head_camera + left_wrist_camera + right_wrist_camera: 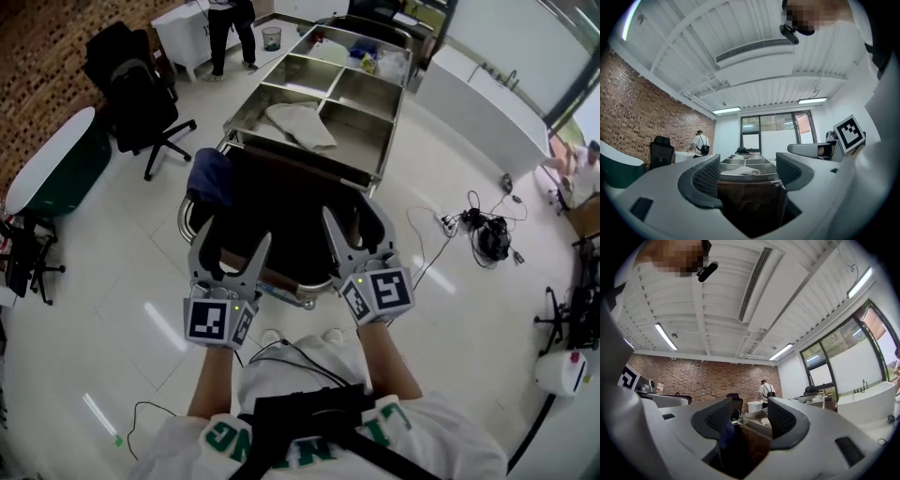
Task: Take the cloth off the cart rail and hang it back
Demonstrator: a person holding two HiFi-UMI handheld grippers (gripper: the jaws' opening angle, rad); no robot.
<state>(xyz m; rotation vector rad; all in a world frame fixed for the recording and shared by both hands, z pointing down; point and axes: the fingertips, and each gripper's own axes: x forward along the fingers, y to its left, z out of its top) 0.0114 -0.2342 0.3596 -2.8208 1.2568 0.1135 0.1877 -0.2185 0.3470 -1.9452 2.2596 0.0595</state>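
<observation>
As both face the dark cloth (286, 211) | left hand-held gripper (232, 234) apart | right hand-held gripper (358, 214) apart

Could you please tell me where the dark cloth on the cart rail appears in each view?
Head view: dark cloth at centre, draped over the near rail of the cart.
Left gripper view: bottom centre, seen through the gap of the open jaws.
Right gripper view: bottom centre, just right of a blue cloth.
Shared landmark: the standing person beyond the cart.
</observation>
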